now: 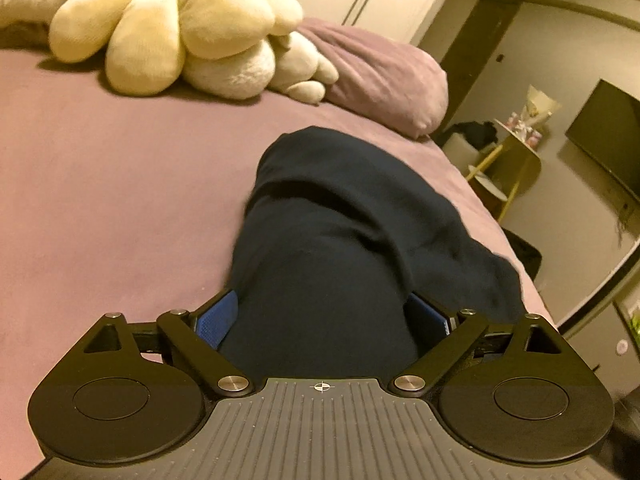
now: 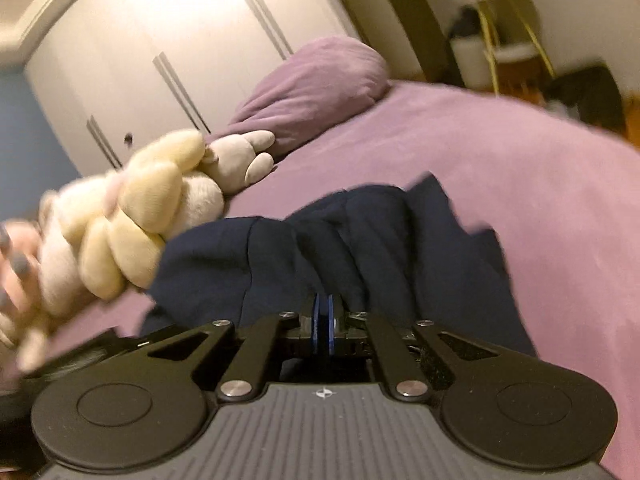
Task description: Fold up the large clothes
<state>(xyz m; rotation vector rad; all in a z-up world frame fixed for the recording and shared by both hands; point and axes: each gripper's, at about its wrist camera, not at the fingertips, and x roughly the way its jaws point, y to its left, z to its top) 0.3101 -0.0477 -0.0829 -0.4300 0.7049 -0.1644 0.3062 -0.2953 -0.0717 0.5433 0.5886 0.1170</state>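
We counted one navy garment (image 1: 340, 240), lying bunched in the centre of the left wrist frame on the one purple bed (image 1: 120, 200). Our left gripper (image 1: 324, 316) stood with jaws spread wide, a thick fold of the cloth bulging between its two blue pads (image 1: 218, 318). Our right gripper (image 2: 324, 326) had its jaws pressed together at the garment's near edge; whether cloth was pinched between them we could not tell. One flower plush (image 1: 172, 28) and one purple pillow (image 1: 384, 76) filled the upper frame; bare sheet lay open on the left
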